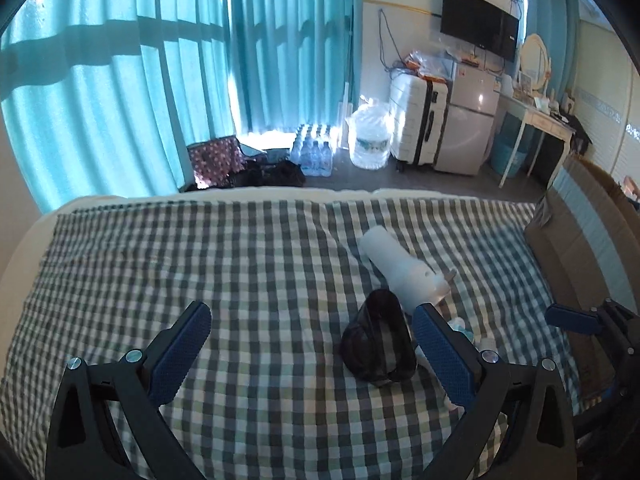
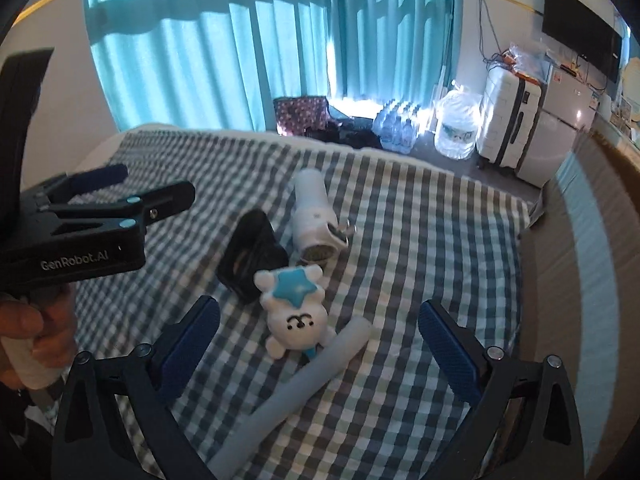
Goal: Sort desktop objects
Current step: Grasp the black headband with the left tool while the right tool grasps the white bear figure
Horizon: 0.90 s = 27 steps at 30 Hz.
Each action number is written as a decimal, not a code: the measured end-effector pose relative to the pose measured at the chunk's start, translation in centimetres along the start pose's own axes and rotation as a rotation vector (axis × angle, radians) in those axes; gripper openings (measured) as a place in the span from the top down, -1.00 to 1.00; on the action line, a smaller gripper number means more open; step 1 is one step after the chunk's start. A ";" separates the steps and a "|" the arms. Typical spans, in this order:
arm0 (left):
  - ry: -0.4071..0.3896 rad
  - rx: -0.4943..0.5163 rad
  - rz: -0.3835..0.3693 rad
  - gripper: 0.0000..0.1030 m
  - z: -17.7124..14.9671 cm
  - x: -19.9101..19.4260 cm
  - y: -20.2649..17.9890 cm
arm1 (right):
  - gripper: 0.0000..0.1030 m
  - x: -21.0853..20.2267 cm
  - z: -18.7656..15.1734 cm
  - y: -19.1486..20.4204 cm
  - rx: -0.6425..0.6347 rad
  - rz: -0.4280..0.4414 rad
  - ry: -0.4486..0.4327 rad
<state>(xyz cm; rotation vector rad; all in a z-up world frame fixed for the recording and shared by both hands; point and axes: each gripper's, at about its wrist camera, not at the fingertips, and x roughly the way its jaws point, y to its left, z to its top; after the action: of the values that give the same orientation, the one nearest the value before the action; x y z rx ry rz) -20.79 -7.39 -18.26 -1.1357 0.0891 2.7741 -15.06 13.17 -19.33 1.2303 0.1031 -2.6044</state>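
Observation:
On a checked bedsheet (image 1: pixel 200 264) lie a dark glossy nozzle-like piece (image 1: pixel 378 344) (image 2: pixel 250 256), a white hair dryer (image 1: pixel 404 276) (image 2: pixel 314 216), a white plush bear with a blue star (image 2: pixel 294 312) and a long pale tube (image 2: pixel 304 384). My left gripper (image 1: pixel 312 352) hovers open just short of the dark piece, which sits near its right finger. My right gripper (image 2: pixel 320 348) is open above the bear and tube. The left gripper (image 2: pixel 86 216) also shows at the left of the right wrist view, held by a hand (image 2: pixel 28 332).
A cardboard box (image 1: pixel 580 248) (image 2: pixel 592 280) stands along the bed's right side. Beyond the bed's far edge are a patterned bag (image 1: pixel 216 160), water bottles (image 1: pixel 314 154), a large water jug (image 1: pixel 370 140), a white suitcase (image 1: pixel 416 120) and a small fridge (image 1: pixel 468 120). Teal curtains cover the window.

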 end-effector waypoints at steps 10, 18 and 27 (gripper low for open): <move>0.088 0.018 -0.028 -0.88 -1.3 3.8 -1.1 | -0.64 3.0 -0.7 0.2 -0.017 0.034 0.044; 0.236 -0.012 -0.020 -0.28 -2.3 7.6 -2.0 | -0.64 4.9 -1.5 0.4 -0.046 0.050 0.062; 0.265 -0.017 -0.024 0.39 -2.4 7.7 -2.0 | -0.63 5.8 -1.9 0.5 -0.046 0.055 0.043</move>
<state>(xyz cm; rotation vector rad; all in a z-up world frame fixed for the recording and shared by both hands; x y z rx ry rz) -24.24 -4.78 -25.39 -1.4925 0.0790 2.5925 -17.01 11.86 -25.02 1.2559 0.1341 -2.5155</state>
